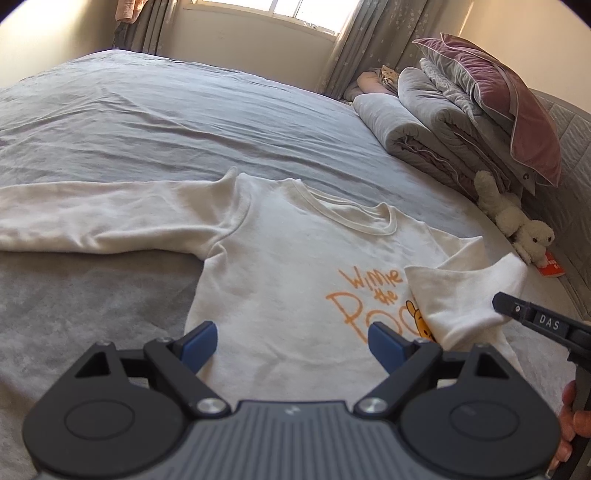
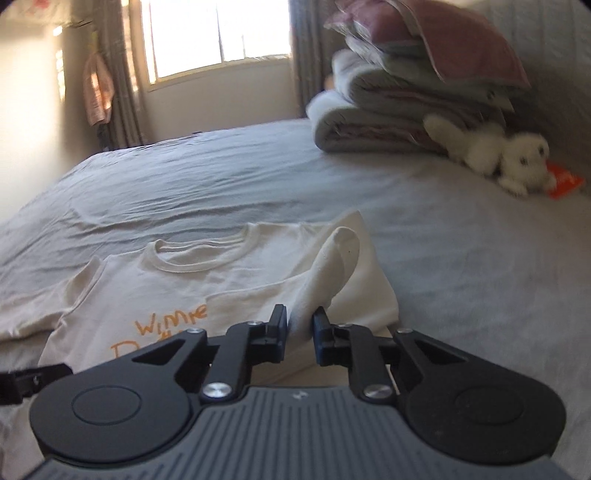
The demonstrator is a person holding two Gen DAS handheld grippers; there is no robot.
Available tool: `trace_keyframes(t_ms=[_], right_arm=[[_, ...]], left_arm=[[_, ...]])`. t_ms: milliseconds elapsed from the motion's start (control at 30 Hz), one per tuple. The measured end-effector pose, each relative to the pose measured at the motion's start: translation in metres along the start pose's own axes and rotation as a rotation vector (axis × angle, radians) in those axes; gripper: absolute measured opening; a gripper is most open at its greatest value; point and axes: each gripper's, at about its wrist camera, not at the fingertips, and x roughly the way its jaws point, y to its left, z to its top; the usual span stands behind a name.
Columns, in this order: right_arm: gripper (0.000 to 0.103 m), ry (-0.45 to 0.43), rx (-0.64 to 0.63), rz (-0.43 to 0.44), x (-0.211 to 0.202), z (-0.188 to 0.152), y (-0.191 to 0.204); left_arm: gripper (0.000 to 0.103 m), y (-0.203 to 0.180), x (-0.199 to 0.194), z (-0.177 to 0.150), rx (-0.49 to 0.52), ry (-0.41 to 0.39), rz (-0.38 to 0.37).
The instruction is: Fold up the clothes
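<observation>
A cream long-sleeved sweatshirt (image 1: 295,251) with orange "Winnie the Pooh" lettering lies face up on the grey bed (image 1: 166,122). Its left sleeve (image 1: 103,218) stretches out flat to the left. Its right sleeve (image 1: 465,295) is folded over the chest and covers part of the print. My left gripper (image 1: 291,343) is open and empty, just above the lower chest. My right gripper (image 2: 300,328) is shut on the right sleeve (image 2: 325,273) and holds it lifted over the sweatshirt (image 2: 177,280). The right gripper also shows at the right edge of the left wrist view (image 1: 498,302).
A stack of folded grey blankets (image 1: 436,122) with a mauve pillow (image 1: 506,96) on top stands at the right by the headboard. A white plush toy (image 1: 517,221) and an orange card (image 1: 552,267) lie beside it. A window with curtains (image 1: 280,14) is behind the bed.
</observation>
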Motion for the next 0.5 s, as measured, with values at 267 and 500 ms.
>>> trace_keyframes(t_ms=[267,500], right_arm=[[0.014,-0.098,-0.243,0.157,-0.016,-0.005,0.037],[0.014,-0.100,-0.443,0.292,-0.023,-0.023,0.065]], left_arm=[[0.089,0.010,-0.006,0.004,-0.031,-0.013,-0.048],[0.087,0.038,-0.005,0.008,-0.229,0.003,-0.232]])
